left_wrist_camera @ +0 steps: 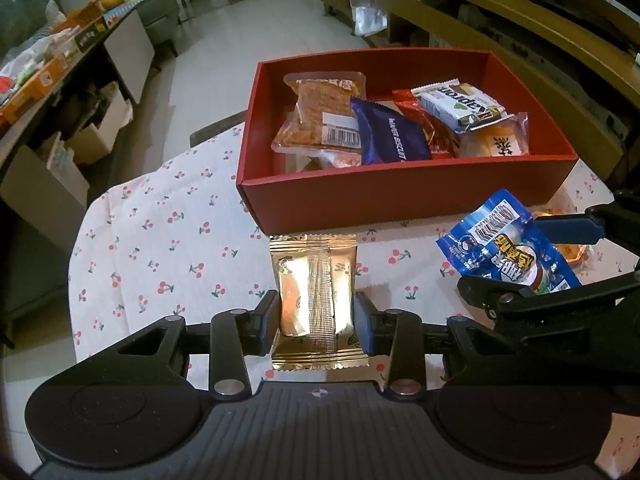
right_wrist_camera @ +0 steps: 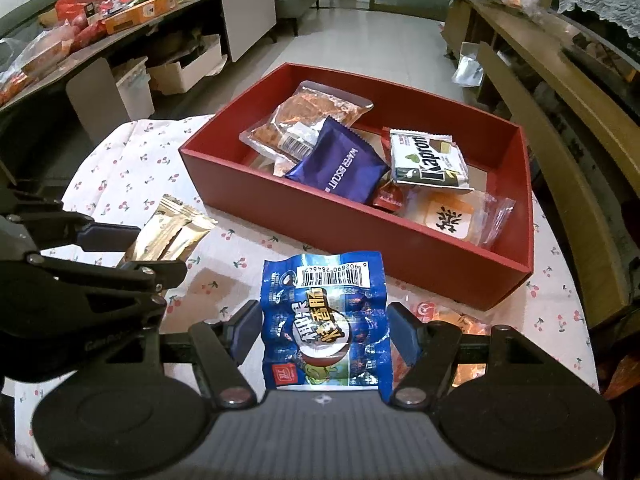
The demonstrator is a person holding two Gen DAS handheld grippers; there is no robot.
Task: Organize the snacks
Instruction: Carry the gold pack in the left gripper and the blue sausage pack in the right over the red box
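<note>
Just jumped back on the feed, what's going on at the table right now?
A person is sorting snacks with a handheld gripper in each hand. The left gripper is shut on a gold foil packet, and the right gripper has a blue snack bag between its jaws, apparently gripped. Both sit over the cherry-print tablecloth, just short of the red box. The box already holds several snacks, including a purple wafer biscuit pack and a Kapron packet. Neither held snack is in the box yet.

The red box (right_wrist_camera: 360,216) stands open-topped; its left end looks bare, while snack packets (right_wrist_camera: 340,164) crowd the rest.
</note>
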